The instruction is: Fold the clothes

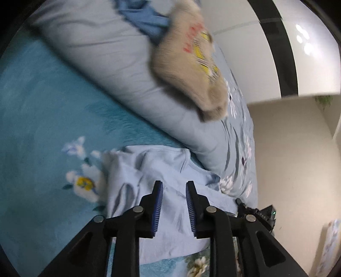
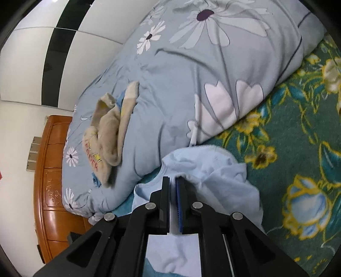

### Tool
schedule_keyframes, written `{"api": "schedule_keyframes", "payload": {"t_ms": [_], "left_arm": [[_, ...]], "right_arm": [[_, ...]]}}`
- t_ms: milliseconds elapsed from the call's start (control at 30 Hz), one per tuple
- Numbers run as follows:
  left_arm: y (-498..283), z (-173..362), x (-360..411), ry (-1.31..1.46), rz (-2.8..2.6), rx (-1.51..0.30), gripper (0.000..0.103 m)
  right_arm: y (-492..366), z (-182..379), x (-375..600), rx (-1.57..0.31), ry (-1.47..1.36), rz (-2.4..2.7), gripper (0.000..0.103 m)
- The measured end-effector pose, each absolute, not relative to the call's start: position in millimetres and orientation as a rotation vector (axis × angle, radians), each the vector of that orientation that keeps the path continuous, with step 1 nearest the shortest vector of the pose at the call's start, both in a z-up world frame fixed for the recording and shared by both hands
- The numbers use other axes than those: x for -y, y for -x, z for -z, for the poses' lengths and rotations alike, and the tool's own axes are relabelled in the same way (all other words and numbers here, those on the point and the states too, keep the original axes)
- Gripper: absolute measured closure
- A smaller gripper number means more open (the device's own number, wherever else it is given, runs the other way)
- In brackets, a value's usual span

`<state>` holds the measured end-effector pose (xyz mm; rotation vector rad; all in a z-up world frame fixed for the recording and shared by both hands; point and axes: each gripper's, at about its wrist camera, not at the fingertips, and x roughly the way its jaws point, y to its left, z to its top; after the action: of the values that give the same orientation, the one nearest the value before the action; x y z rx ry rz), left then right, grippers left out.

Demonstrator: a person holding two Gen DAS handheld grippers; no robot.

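Observation:
A light blue shirt (image 1: 162, 170) lies crumpled on the teal floral bedspread (image 1: 42, 106). My left gripper (image 1: 174, 185) is open just above the shirt, with cloth showing between its blue-padded fingers. In the right wrist view the same shirt (image 2: 223, 181) lies under my right gripper (image 2: 173, 180), whose jaws are nearly closed and pinch the shirt's edge near the collar. A beige sweater with red and yellow print (image 1: 191, 59) lies on the folded duvet, also seen in the right wrist view (image 2: 108, 136). A blue garment (image 1: 145, 19) lies beyond it.
A pale blue duvet with white flowers (image 2: 191, 74) is piled along the bed beside the shirt. A wooden headboard (image 2: 51, 170) stands at the bed's end. A white and black wardrobe (image 1: 266, 53) and the beige floor (image 1: 287, 159) lie beyond the bed's edge.

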<state>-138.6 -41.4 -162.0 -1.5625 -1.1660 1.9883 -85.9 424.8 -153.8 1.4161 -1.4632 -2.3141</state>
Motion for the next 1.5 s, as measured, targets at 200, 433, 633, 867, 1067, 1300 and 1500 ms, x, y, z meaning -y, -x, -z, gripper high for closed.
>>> {"api": "schedule_keyframes", "payload": {"t_ms": [200,433,633,867,1067,1300,1500], "left_arm": [[89.7,190.6,38.6,1.703,-2.017,1.125,0.071],[28.8,223.1,17.1,1.837,-1.986,1.251,0.071],[9.3,239.7,-0.1,1.849,-1.997,1.347,0.071],[11.9,242.8,0.7,1.769,-2.046,1.370,0.074],[6.6,239.5,-7.0,1.786,-2.106,1.300,0.093],[-8.6,231.0,-1.4,1.782,-2.138,1.309,0.097],[-25.2,244.8,7.3,1.844,-2.032,1.432,0.094]], "right_arm": [[75.1,137.2,-437.9,1.402,-1.355,2.343,0.083],[-9.6,160.6,-453.2,1.324,-1.473,2.376,0.065],[-64.8,196.7,-461.4,1.480,-1.523,2.322,0.052],[-57.4,215.9,-431.8,1.509,-1.506,2.259,0.052],[-44.0,210.6,-415.7,1.498,-1.508,2.321,0.070],[-41.4,189.2,-418.2,1.508,-1.472,2.362,0.094],[-38.5,185.4,-425.5,1.418,-1.522,2.395,0.094]]}}
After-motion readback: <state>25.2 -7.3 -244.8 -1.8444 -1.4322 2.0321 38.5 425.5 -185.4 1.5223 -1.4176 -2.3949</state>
